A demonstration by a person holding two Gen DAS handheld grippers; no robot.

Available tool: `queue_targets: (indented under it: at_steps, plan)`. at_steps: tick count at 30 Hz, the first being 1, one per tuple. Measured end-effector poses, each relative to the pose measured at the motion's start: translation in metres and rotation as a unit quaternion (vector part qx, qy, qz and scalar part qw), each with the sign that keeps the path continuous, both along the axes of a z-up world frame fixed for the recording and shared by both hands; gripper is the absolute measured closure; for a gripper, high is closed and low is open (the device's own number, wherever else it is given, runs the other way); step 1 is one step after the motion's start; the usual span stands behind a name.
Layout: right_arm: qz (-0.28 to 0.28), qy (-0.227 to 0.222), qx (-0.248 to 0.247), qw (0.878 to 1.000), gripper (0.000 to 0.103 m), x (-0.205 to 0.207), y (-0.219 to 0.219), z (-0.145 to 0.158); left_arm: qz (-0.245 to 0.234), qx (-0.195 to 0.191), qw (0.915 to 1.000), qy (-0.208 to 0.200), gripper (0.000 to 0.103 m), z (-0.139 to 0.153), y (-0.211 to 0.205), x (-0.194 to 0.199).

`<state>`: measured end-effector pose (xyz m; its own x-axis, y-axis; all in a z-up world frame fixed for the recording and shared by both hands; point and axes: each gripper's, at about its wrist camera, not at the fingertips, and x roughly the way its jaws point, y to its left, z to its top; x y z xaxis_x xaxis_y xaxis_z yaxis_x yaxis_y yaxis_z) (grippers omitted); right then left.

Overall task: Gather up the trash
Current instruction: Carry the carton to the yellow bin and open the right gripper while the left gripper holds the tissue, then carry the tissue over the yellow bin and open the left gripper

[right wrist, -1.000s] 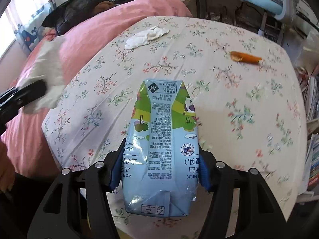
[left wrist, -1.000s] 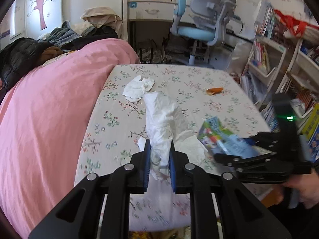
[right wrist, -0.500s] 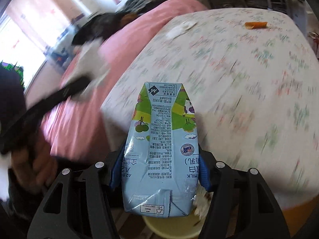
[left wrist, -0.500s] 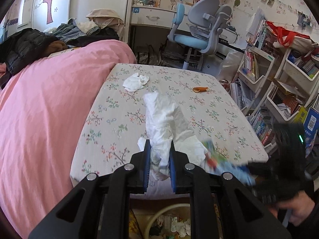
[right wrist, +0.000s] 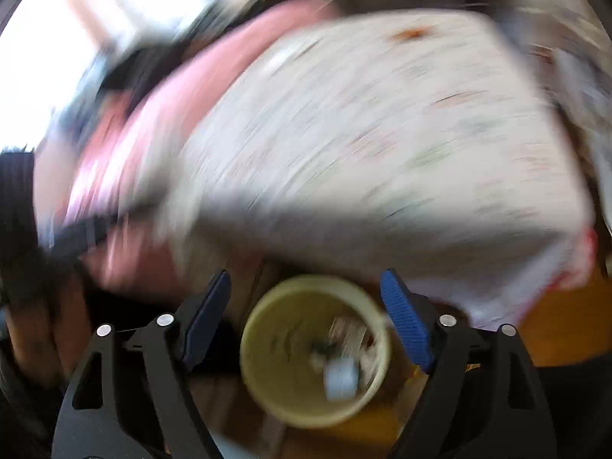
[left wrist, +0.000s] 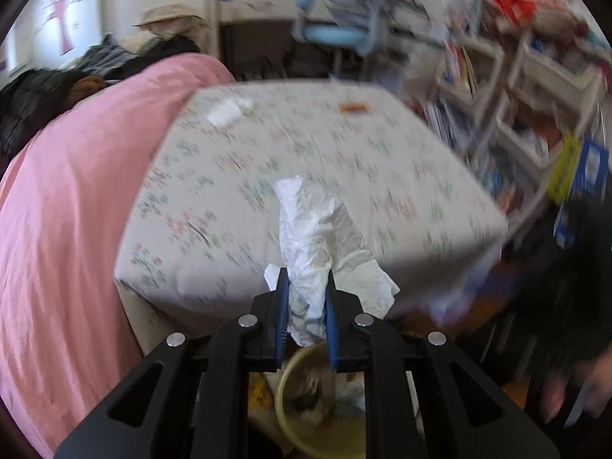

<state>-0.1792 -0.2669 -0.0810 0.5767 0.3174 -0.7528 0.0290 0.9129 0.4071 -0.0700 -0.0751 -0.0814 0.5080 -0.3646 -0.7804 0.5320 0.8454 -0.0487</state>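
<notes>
Right gripper [right wrist: 306, 317]: jaws have just been opening and now stand wide, nothing between the ribbed blue pads, poised straight over the bin.
Bin [right wrist: 267, 390]: round, pale yellow, smooth-walled, on the floor just off the table's near edge; a small pale blue-grey block [right wrist: 340, 380] lies inside, likely the carton, though blur stops me being sure.
Left gripper [left wrist: 306, 306]: clamped narrow on the crumpled tissue [left wrist: 313, 237], a soft, creased white wad sticking up past the fingertips, with the bin's rim showing just beneath the jaws.
Done so far: by my reading, the right hand's piece is dropped in.
In hand: the tissue looks next for the bin; it is light and floppy, so it may cling to a pad on release.
Table [left wrist: 382, 191]: a floral cloth, matte, draped over the corners.
Left to collect: another white tissue wad [left wrist: 227, 113] at the far left of the table, and a small flat orange scrap [left wrist: 354, 107] at the far side, well apart.
Beyond: a pink bedcover [left wrist: 76, 191], smooth and softly folded.
</notes>
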Motion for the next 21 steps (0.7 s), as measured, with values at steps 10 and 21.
queue_targets:
  at_steps: [10,21]
  plan:
    - [-0.120,-0.070,0.004,0.990,0.021,0.000,-0.037,0.029,-0.239,0.200,0.9475,0.069,0.065,-0.073,-0.063,-0.073]
    - [-0.100,-0.122,-0.114,0.981,0.013,0.041,-0.042,0.057,-0.104,0.113,0.9882,-0.005,0.023,-0.024,-0.028,-0.037]
